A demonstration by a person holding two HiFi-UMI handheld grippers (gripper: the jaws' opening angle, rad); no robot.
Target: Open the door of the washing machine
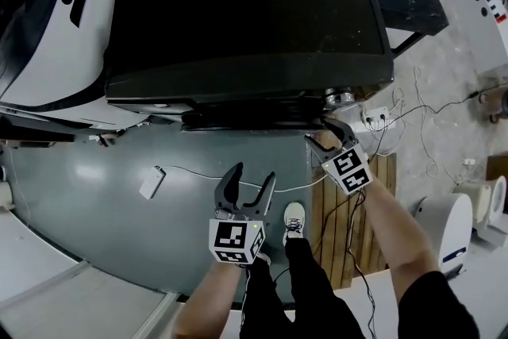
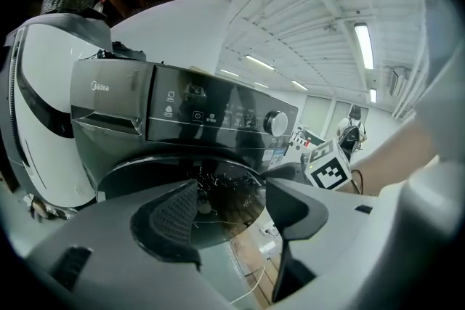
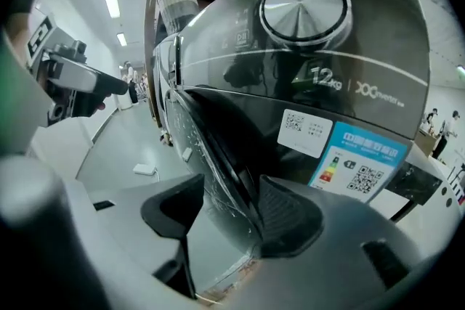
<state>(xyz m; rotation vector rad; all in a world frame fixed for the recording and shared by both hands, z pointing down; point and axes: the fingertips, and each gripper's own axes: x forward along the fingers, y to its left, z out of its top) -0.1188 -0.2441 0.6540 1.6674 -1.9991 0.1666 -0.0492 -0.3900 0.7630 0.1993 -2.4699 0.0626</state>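
Note:
The dark washing machine [image 1: 246,12] stands in front of me, seen from above. Its round glass door [image 2: 218,185] sits below the control panel with a silver knob [image 2: 276,123]. My right gripper [image 1: 320,132] is at the door's right edge. In the right gripper view the door's rim [image 3: 211,149] runs between the open jaws of the right gripper [image 3: 229,210], close against the right finger [image 3: 290,218]. My left gripper [image 1: 252,175] hangs open and empty over the grey floor, short of the door. Seen in its own view, the left gripper [image 2: 232,210] points at the door glass.
A white appliance [image 1: 55,36] stands to the machine's left. A small white box [image 1: 151,182] and a thin cable lie on the floor. A wooden pallet [image 1: 373,202], a power strip [image 1: 377,117] and white drums [image 1: 444,226] are on the right. My shoe [image 1: 294,218] is below.

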